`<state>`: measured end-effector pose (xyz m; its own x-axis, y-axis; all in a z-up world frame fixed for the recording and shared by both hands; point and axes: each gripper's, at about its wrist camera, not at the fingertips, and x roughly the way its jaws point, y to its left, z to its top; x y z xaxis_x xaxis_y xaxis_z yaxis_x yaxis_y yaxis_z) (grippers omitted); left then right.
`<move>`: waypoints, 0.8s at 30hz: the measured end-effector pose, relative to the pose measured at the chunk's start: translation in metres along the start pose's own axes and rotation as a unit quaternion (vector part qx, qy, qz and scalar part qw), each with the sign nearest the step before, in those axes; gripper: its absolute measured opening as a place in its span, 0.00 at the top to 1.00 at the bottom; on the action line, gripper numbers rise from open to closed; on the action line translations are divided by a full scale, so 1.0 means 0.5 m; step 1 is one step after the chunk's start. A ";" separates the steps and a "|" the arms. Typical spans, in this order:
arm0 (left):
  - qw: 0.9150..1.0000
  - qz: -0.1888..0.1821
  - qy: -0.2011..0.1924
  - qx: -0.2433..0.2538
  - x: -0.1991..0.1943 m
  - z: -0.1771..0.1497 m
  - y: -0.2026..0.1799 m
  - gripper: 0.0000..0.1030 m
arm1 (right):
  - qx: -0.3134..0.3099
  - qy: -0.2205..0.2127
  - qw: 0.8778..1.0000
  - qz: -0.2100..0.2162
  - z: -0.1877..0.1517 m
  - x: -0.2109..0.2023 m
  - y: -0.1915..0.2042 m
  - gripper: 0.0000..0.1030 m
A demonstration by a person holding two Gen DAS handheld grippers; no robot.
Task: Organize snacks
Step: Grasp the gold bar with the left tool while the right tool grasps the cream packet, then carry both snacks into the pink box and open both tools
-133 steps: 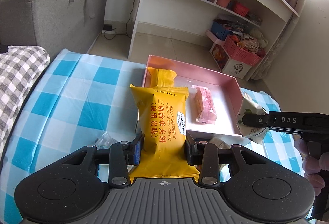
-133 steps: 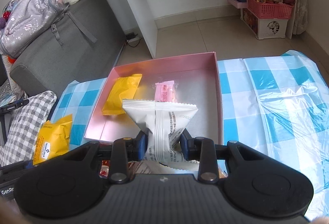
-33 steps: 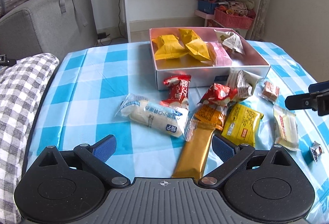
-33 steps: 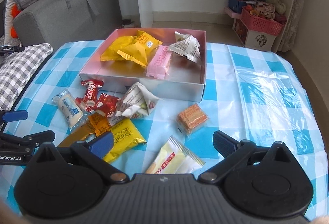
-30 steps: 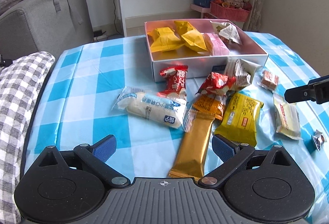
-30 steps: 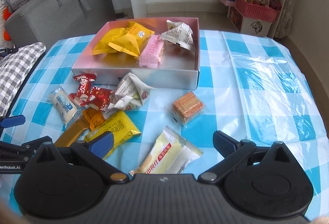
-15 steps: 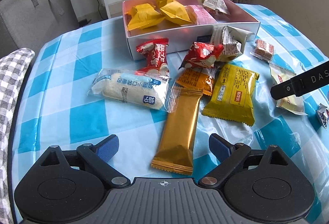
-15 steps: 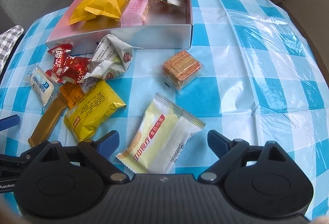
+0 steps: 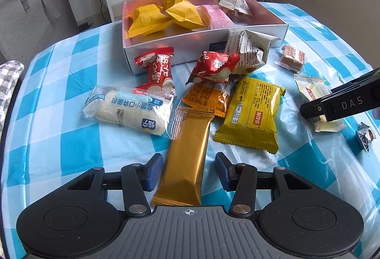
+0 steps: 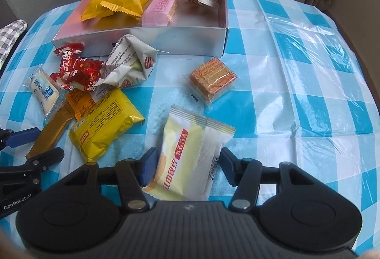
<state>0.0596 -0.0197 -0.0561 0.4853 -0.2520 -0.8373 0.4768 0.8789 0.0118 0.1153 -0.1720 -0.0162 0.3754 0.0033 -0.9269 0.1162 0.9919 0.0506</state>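
Note:
A pink box (image 9: 256, 32) (image 10: 190, 39) holds two yellow packs, a pink pack and a white pack. Loose snacks lie in front of it. My left gripper (image 9: 188, 172) is open, its pads on either side of a long gold bar (image 9: 190, 154) without touching it. My right gripper (image 10: 187, 167) is open around a pale yellow-and-white packet (image 10: 190, 159), small gaps on both sides. The right gripper also shows in the left wrist view (image 9: 342, 104), the left gripper in the right wrist view (image 10: 26, 147).
On the blue checked tablecloth (image 10: 296, 92) lie a yellow pack (image 9: 251, 114), orange pack (image 9: 209, 97), two red packs (image 9: 159, 71), white bread pack (image 9: 128, 110), crumpled white pack (image 9: 249, 52), wafer pack (image 10: 212, 81) and small silver wrapper (image 9: 365, 135). Sofa and shelves stand behind.
Both grippers have moved down and forward to the table and narrowed. The left now straddles the gold bar, the right straddles the pale yellow packet.

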 end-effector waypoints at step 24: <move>0.999 -0.017 0.002 -0.027 -0.066 0.008 0.000 0.76 | -0.005 -0.029 1.000 0.010 0.008 -0.042 0.005 0.58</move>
<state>0.0464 -0.0129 -0.0262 0.4670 -0.2812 -0.8384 0.4524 0.8906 -0.0467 0.1114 -0.1703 0.0048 0.4294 0.0158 -0.9030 0.0998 0.9929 0.0648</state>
